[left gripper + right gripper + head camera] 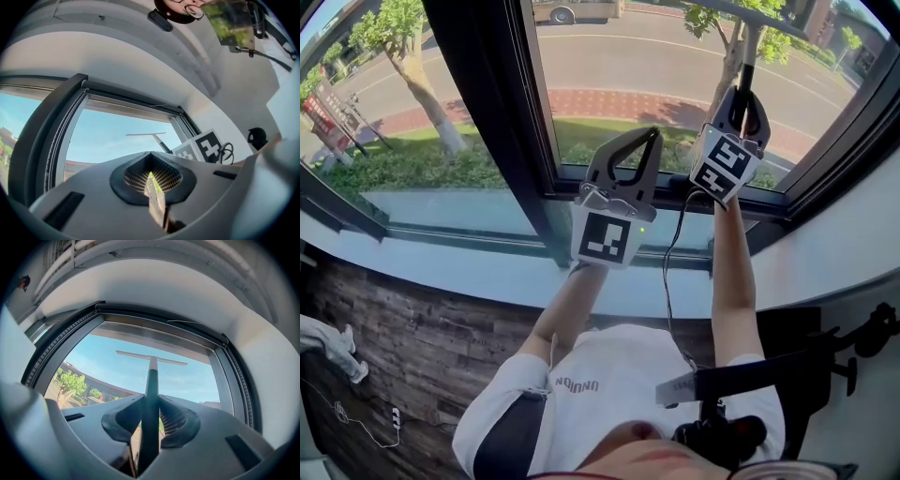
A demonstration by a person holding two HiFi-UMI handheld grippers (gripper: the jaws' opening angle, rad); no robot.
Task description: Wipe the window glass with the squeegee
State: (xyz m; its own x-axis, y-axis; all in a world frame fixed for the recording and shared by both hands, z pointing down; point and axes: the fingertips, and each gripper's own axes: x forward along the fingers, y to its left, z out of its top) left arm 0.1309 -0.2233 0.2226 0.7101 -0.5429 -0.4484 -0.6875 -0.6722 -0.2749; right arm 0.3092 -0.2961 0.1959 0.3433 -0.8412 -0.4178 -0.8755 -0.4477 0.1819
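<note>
R tongs clamp squeegee | blade high nr glass | L tongs closed

Large clear window glass in a dark metal frame, split by a thick black upright post. Beyond it, in bright sunlight: a grey asphalt road, a red brick pavement strip, green-leaved street trees casting shade, a low green hedge. Below the frame, a pale white sill ledge curving across the room side. Under the ledge, a dark brown rough stone-textured wall. Overhead, a white ceiling with curved ridged mouldings. Cloudless blue sky filling the upper pane, with a long building low at the left.
</note>
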